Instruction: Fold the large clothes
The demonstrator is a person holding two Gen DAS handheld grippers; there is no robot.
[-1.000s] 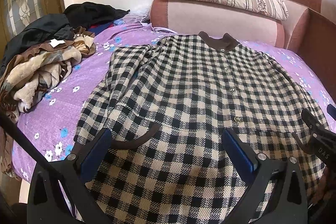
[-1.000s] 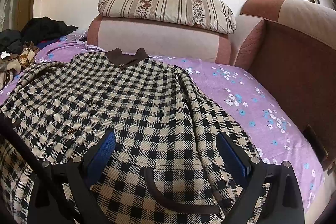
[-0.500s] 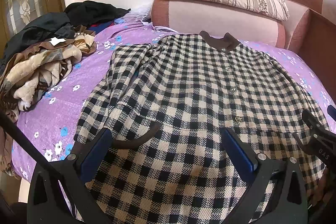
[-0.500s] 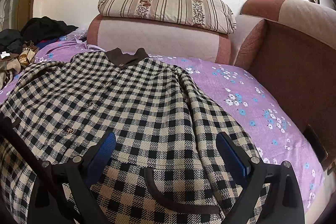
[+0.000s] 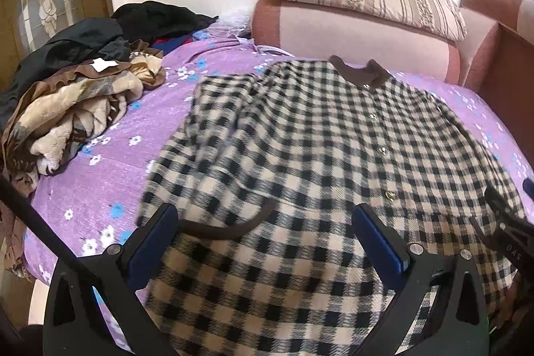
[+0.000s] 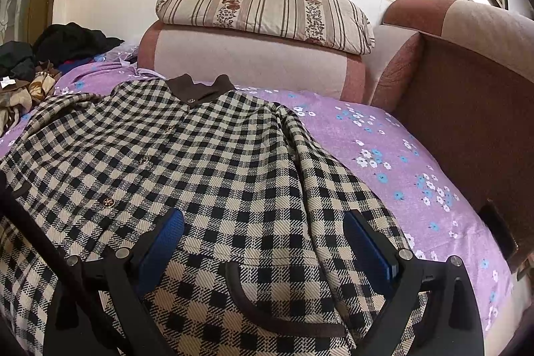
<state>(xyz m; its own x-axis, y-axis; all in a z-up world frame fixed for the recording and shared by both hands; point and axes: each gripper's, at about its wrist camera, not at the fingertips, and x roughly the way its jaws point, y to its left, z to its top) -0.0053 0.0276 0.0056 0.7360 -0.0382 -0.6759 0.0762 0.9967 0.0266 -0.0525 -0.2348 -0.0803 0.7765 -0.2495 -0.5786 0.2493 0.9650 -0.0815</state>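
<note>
Checked coat [image 5: 300, 162] lies spread flat, front up, on the bed's purple floral sheet [image 5: 110, 175]. Brown collar [image 5: 362, 74] points toward the head end, close to the pink bolster cushion [image 5: 350, 32]; hem lies at the near edge, under both tools. Buttons run down the middle of the front. Each sleeve lies along its side of the body: one along the coat's left-hand edge in the left wrist view, the other [image 6: 333, 186] along the right-hand edge in the right wrist view. Brown-trimmed curved pocket edges sit near the hem.

Left gripper [image 5: 265, 239]: jaws wide apart, blue pads [image 5: 157, 236] on either side of a pocket trim [image 5: 230, 227], nothing between them gripped. It hovers over the hem near the bed's left edge; contact with the cloth cannot be judged. Left wrist view is slightly blurred.

Right gripper [image 6: 263, 242]: jaws also wide apart, holding nothing, over the hem on the coat's right side, pocket trim [image 6: 267, 312] just below it.

Striped pillow [image 6: 263, 12] rests on top of the bolster. Pile of crumpled clothes [image 5: 76, 95] occupies the far left corner of the bed, apart from the coat. Brown upholstered sofa arm [image 6: 467, 109] borders the right edge.
</note>
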